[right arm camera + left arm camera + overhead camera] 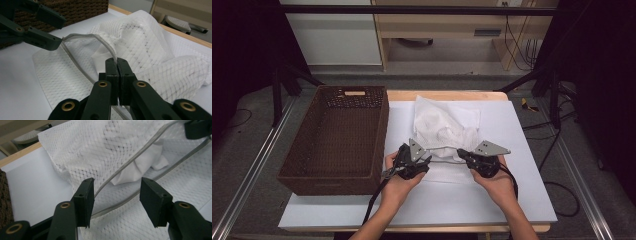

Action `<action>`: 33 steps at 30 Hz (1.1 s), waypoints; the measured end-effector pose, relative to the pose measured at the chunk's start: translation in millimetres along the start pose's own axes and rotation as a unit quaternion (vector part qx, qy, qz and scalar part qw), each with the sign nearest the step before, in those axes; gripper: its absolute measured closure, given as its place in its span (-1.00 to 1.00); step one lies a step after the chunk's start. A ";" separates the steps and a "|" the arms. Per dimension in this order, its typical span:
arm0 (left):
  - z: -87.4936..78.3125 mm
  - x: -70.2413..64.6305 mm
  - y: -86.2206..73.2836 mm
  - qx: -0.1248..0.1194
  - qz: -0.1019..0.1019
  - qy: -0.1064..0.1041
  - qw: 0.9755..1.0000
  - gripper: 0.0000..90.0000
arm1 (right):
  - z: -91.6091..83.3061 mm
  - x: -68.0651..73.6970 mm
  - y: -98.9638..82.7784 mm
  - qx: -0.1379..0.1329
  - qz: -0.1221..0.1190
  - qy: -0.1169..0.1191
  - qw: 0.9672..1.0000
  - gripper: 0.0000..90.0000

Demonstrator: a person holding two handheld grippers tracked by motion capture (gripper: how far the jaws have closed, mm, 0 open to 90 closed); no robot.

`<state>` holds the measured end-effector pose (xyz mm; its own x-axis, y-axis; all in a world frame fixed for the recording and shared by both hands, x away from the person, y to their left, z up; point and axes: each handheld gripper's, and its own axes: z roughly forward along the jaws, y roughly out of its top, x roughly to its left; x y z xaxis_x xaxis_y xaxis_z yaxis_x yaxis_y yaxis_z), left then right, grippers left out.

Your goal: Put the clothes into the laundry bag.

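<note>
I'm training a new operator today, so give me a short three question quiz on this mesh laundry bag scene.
1. True or false: the right gripper is clamped on the grey zipper edge of the mesh bag.
2. What stands left of the bag: A a wicker basket, B a metal bucket, C a cardboard box?
3. Fill in: the left gripper has its jaws ____.

Key: 1 true; 2 A; 3 open, with the zipper edge between them but not pressed.
</note>
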<state>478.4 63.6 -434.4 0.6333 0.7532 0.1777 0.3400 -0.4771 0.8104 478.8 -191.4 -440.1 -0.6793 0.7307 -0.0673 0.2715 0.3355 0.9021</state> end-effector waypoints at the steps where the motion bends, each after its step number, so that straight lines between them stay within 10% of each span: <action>1: 2.3 0.4 -0.9 0.001 0.001 0.004 1.000 0.02 | 0.0 0.0 0.0 0.000 0.000 0.000 1.000 0.98; 12: 30.8 8.5 1.1 0.023 0.009 0.020 1.000 0.22 | -4.7 -5.3 -1.0 -0.006 0.006 0.000 1.000 0.98; 21: 35.2 8.6 -4.1 0.035 0.012 0.015 0.999 0.83 | -2.6 -7.0 -4.1 0.004 0.007 0.004 1.000 0.97; 33: 9.4 5.5 3.0 0.020 -0.018 -0.006 1.000 0.98 | -6.5 -3.5 -6.2 0.016 -0.008 0.001 1.000 0.97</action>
<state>489.4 62.1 -436.2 0.6290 0.7642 0.1422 0.3898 -0.4684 0.7929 475.1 -199.9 -442.7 -0.6856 0.7236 -0.0798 0.2830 0.3659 0.8866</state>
